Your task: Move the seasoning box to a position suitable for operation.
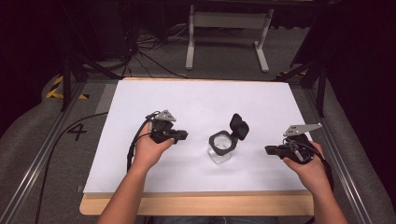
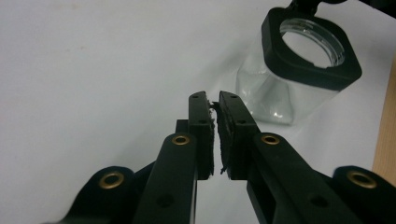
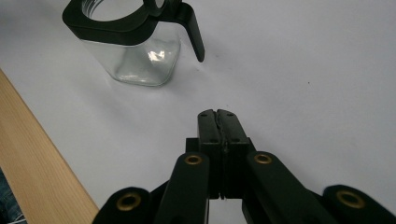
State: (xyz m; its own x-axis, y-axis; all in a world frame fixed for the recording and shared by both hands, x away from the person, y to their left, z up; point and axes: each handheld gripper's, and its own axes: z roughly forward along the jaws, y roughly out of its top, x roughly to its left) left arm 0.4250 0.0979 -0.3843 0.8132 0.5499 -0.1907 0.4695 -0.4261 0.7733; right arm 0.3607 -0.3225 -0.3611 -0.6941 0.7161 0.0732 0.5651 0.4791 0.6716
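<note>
A dim room with grey carpet and a white desk frame (image 1: 229, 28) lay beyond the pale wooden table (image 1: 196, 204), whose top was covered by a large white sheet (image 1: 201, 105). Near the sheet's front middle stood a small clear square glass jar (image 1: 221, 150) with a black collar, its black hinged lid (image 1: 239, 126) flipped up and back.

The left gripper (image 1: 183, 136) sat near the jar on one side, its pads nearly together with a thin slit between and nothing in it. The right gripper (image 1: 270, 150) lay farther off on the other side, pressed fully together on nothing.

Such a light, open jar would likely tip or skid if one closed tool nudged its wall or raised lid.

The left gripper view (image 2: 214, 114) exposed frayed pad edges and the jar's threaded mouth; the right gripper view (image 3: 217, 119) showed the hanging lid tab.
</note>
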